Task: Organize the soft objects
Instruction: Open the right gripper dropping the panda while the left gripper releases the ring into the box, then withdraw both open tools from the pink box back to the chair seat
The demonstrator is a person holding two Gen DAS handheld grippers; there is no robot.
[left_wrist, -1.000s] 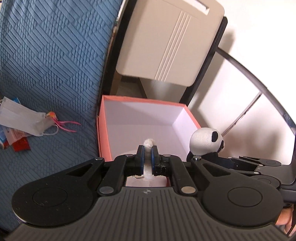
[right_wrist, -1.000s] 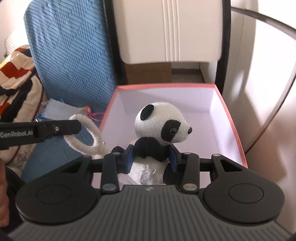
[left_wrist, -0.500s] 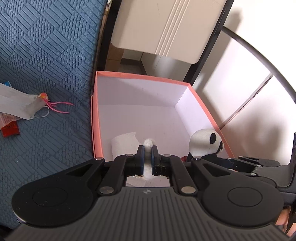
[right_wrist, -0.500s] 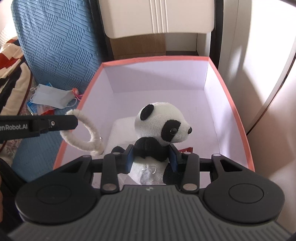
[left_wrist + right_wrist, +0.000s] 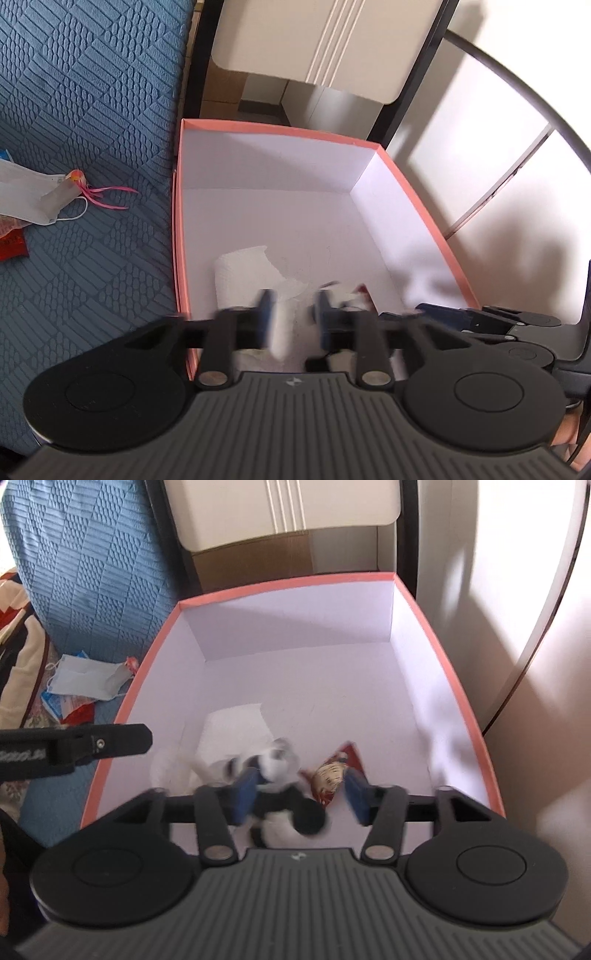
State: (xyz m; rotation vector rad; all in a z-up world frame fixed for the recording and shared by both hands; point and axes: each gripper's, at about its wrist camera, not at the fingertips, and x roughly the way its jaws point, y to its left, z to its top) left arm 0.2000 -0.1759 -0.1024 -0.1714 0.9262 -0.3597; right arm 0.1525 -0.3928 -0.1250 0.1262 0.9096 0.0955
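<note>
I counted one box (image 5: 476, 716), pink on its rim and white inside, and three soft things down in it: one panda toy (image 5: 280, 775), one white fluffy ring (image 5: 279, 330) and one folded white paper towel (image 5: 245, 269). One small picture card (image 5: 334, 771) lay in there too. Outside, on the blue cover (image 5: 85, 110), lay one face mask (image 5: 27, 195) beside some wrappers.

The box had four straight walls. Most of its far floor was bare, so there was plenty of room there. The near end was crowded (all the soft things sat close under my two tools). The blue cover ran along the box's left wall, and a pale cupboard door (image 5: 280, 509) stood behind the far wall.

My right gripper (image 5: 301, 794) was opening its jaws. The panda was blurred between them, close by the left blue pad, and the right pad stood clear of it with a gap. The card showed in that gap, lower down on the box floor.

My left gripper (image 5: 293, 317) was opening too. The white ring was a blur between its pads, nearer the left one, and I could not tell if it touched. The paper towel lay just beyond those fingers, on the floor by the box's left wall
</note>
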